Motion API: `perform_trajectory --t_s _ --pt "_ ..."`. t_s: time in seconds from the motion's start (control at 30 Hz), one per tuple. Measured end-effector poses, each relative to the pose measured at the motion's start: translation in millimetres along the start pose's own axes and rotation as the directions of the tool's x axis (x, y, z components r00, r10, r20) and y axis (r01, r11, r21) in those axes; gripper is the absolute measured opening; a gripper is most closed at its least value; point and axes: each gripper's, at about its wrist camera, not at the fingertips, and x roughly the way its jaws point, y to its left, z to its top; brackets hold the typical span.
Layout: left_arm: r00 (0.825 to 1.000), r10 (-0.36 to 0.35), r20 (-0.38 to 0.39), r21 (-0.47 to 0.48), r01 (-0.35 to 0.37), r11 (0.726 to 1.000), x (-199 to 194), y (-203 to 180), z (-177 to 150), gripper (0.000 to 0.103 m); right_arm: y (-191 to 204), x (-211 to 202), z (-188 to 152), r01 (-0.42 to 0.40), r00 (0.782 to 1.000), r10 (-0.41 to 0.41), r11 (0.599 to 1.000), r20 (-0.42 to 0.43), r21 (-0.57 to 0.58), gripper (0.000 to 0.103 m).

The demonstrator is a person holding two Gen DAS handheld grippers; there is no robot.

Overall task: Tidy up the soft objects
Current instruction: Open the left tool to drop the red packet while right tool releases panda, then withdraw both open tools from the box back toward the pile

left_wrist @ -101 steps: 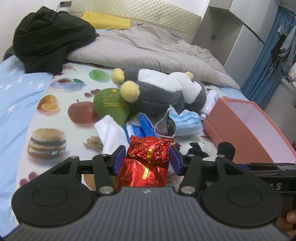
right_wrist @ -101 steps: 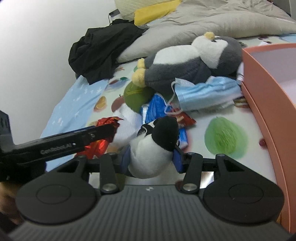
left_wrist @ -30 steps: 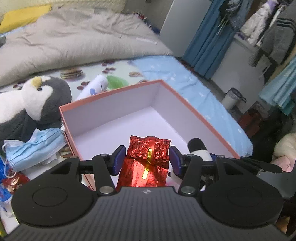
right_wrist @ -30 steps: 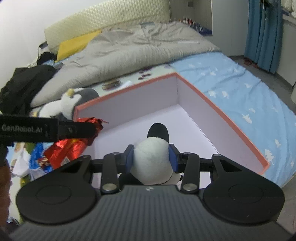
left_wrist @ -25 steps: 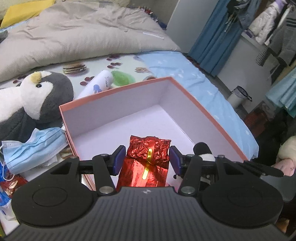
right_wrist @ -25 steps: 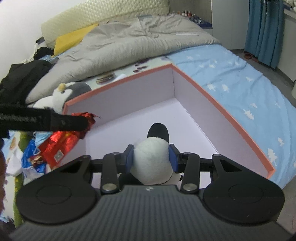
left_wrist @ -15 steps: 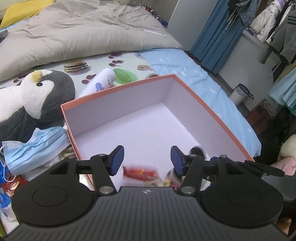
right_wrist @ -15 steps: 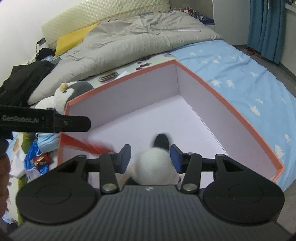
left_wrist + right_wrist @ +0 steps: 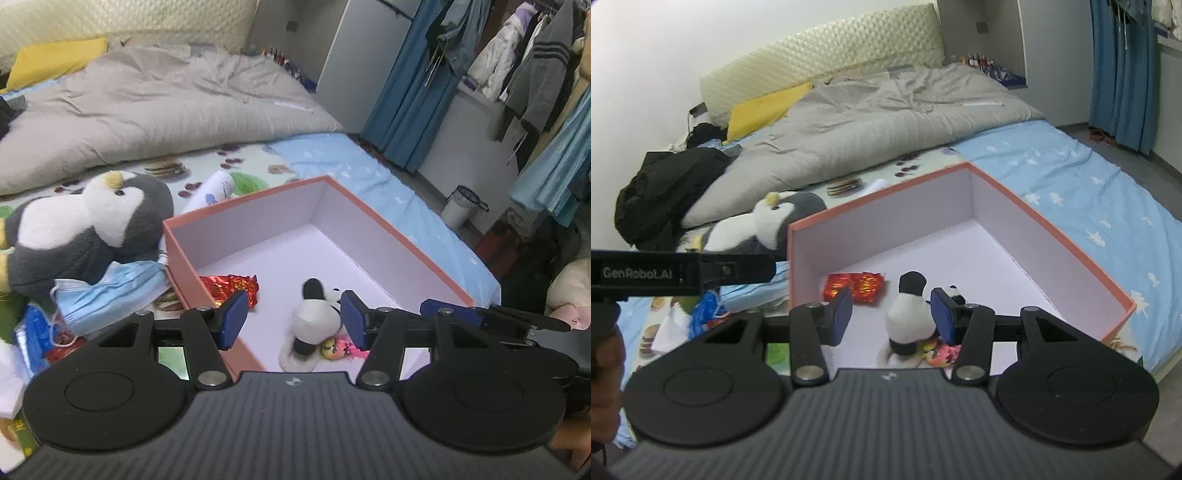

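An orange box [image 9: 406, 240] with a pale lilac inside lies on the bed. On its floor rest a red foil packet [image 9: 229, 286] and a small panda plush [image 9: 314, 321], apart from each other. My left gripper [image 9: 293, 321] hangs open above the box's near edge with nothing between its blue pads. The right wrist view shows the same box [image 9: 1052, 221], red packet [image 9: 855, 286] and panda [image 9: 908, 314]. My right gripper [image 9: 892, 315] is open above them, touching neither. A small colourful item [image 9: 938, 350] lies by the panda.
A penguin plush [image 9: 85, 225] and a blue face mask [image 9: 107, 291] lie left of the box, with blue packets [image 9: 31, 339] and a white tube [image 9: 214, 188] nearby. A grey duvet [image 9: 886, 122] and black clothes [image 9: 661, 184] lie further back. A bin [image 9: 461, 206] stands on the floor.
Both grippers opened and let go. The red packet and the panda dropped onto the box floor. Both grippers then drew back and upward from the box.
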Motion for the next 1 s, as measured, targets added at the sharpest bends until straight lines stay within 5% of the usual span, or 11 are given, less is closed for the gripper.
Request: perform_trajectory --t_s 0.1,0.17,0.23,1.0 --pt "1.000 -0.006 0.024 0.007 0.005 1.000 -24.3 0.6 -10.3 0.062 12.2 -15.3 -6.8 -0.001 1.000 0.001 1.000 0.019 0.000 0.052" --pt "0.999 -0.002 0.039 0.010 0.002 1.000 -39.9 2.1 -18.2 0.062 20.8 -24.7 -11.5 -0.010 0.999 0.010 1.000 0.031 0.004 0.066" --pt "0.999 0.000 0.050 0.007 0.000 1.000 -55.3 4.0 -26.9 0.062 29.6 -34.0 -16.9 -0.027 0.999 0.026 1.000 0.044 0.006 0.069" --pt "0.990 0.124 0.068 -0.130 -0.114 0.985 -154.6 59.8 -103.5 0.062 99.5 -75.0 -61.7 -0.120 0.990 0.123 0.991 0.062 -0.051 0.069"
